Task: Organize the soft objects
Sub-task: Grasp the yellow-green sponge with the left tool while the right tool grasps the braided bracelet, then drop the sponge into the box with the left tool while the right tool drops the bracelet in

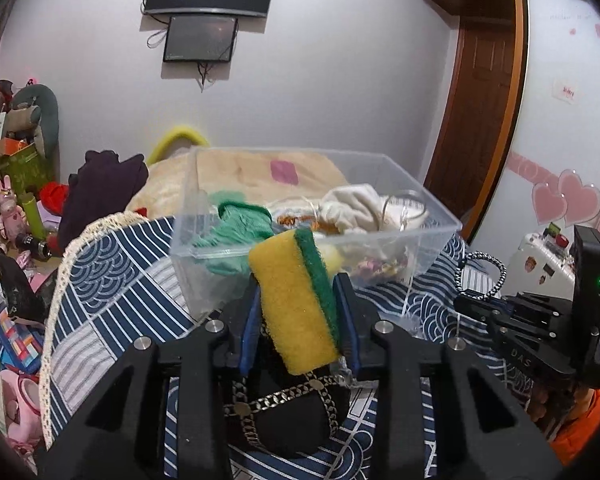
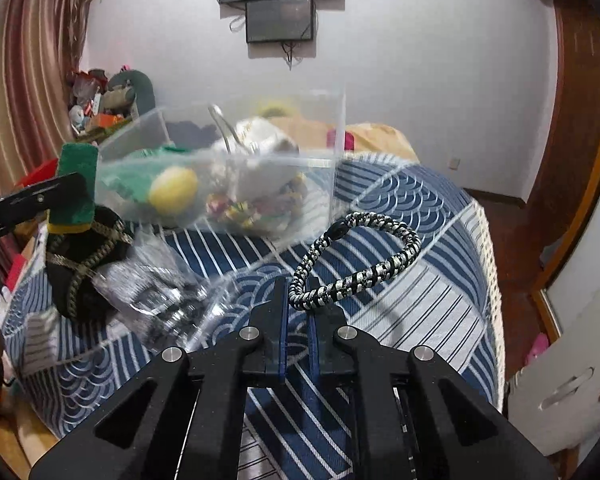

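A yellow-and-green sponge (image 1: 296,300) rides upright, pinched in the left gripper (image 1: 298,312), raised just near of the clear bin (image 1: 428,216), seemingly bound for the cloths inside. At right, the right gripper (image 2: 300,300) is closed on a braided bracelet (image 2: 364,260), lifted off the blue tablecloth (image 2: 420,300). A black pouch (image 1: 292,416) waits below.
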